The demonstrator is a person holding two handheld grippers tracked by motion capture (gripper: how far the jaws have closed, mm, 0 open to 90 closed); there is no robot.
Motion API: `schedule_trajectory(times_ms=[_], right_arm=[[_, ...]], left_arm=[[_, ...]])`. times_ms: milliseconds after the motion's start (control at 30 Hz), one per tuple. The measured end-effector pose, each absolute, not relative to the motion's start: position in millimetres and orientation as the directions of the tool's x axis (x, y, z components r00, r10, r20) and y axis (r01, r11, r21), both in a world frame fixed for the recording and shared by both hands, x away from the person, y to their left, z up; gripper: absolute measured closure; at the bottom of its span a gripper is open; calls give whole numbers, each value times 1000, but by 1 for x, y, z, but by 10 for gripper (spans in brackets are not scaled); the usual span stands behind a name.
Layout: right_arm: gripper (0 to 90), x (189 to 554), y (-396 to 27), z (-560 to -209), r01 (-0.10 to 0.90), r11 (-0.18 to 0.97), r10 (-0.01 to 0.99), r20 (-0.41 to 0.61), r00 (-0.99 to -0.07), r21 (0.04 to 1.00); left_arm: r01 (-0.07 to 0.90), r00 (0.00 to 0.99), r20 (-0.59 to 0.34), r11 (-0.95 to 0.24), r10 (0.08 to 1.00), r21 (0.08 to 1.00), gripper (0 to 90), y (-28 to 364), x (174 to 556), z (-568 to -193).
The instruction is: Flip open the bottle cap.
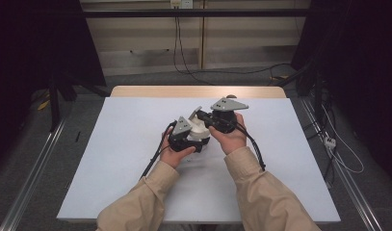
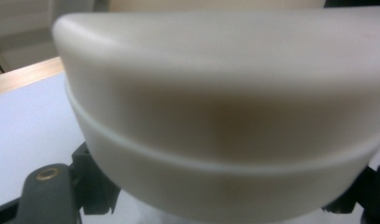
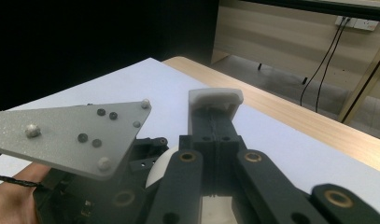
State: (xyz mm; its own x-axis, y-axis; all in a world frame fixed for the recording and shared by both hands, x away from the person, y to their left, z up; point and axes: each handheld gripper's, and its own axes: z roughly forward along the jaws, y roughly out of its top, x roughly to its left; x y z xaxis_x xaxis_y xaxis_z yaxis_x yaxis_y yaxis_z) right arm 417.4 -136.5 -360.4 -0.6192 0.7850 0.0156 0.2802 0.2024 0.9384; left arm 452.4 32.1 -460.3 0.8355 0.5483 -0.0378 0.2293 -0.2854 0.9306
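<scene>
Both claws sit clenched over the white table (image 1: 111,159): left gripper (image 1: 189,136) grasping a cream rounded container (image 2: 225,116), right gripper (image 3: 215,105) pinching its thin pale lid (image 3: 216,97)

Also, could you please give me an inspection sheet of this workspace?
Surface: white sheet on the table, wooden far edge.
Job's things: cream container held mid-table; white flap raised.
Clutter: nothing seen.
Grippers: left tongs shut on the container; right tongs shut on the flap.
Cables: black leads trail from both grippers; more hang from a wall socket.
Surroundings: dark curtains, floor rails.
</scene>
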Motion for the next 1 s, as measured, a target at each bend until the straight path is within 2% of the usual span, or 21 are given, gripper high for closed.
schedule_trajectory(times_ms=[1000], right_arm=[[900, 429, -127, -357, 261, 223, 786, -15, -618, 939]], left_arm=[[221, 836, -25, -295, 548, 930, 187, 33, 453, -460]])
